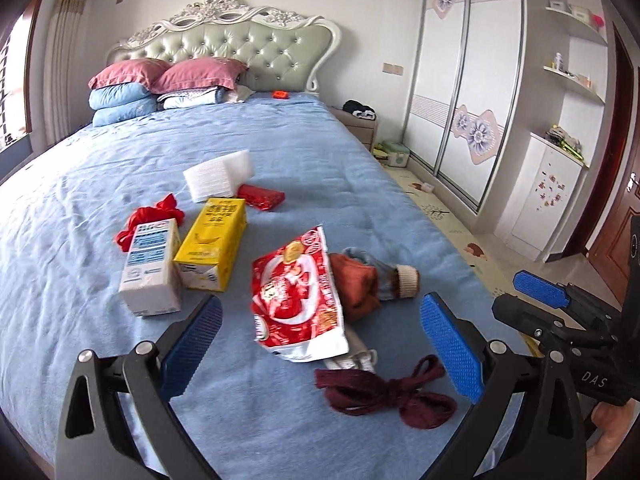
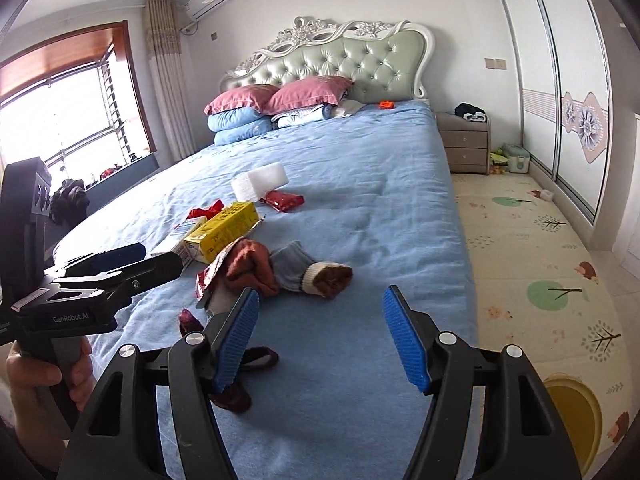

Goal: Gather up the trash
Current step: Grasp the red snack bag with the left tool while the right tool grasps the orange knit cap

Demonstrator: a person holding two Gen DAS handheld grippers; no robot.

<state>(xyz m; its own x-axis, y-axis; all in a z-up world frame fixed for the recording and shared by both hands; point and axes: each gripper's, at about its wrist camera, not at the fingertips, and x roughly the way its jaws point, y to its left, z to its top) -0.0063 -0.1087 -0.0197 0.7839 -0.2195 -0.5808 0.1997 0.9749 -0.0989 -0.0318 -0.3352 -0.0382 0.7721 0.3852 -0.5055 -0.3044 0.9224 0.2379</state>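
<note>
Trash lies on the blue bed [image 1: 120, 360]: a red snack bag [image 1: 294, 300], a yellow carton [image 1: 212, 244], a white and blue carton [image 1: 150, 268], a white foam block [image 1: 220, 174], a small red packet [image 1: 262, 197] and a crumpled red wrapper [image 1: 160, 216]. My left gripper [image 1: 320, 344] is open and empty, low over the bed, straddling the snack bag's near end. My right gripper [image 2: 324, 336] is open and empty above the bed's right side, just short of a rolled sock [image 2: 316, 272]. The yellow carton [image 2: 224, 232] and red packet [image 2: 284, 200] lie further off.
Socks [image 1: 368, 280] and a dark red lace [image 1: 384, 392] lie beside the snack bag. Pillows [image 1: 160, 80] are stacked at the headboard. A nightstand [image 2: 464, 144], a patterned floor mat [image 2: 540, 260] and sliding wardrobe doors [image 1: 460, 80] are to the right of the bed.
</note>
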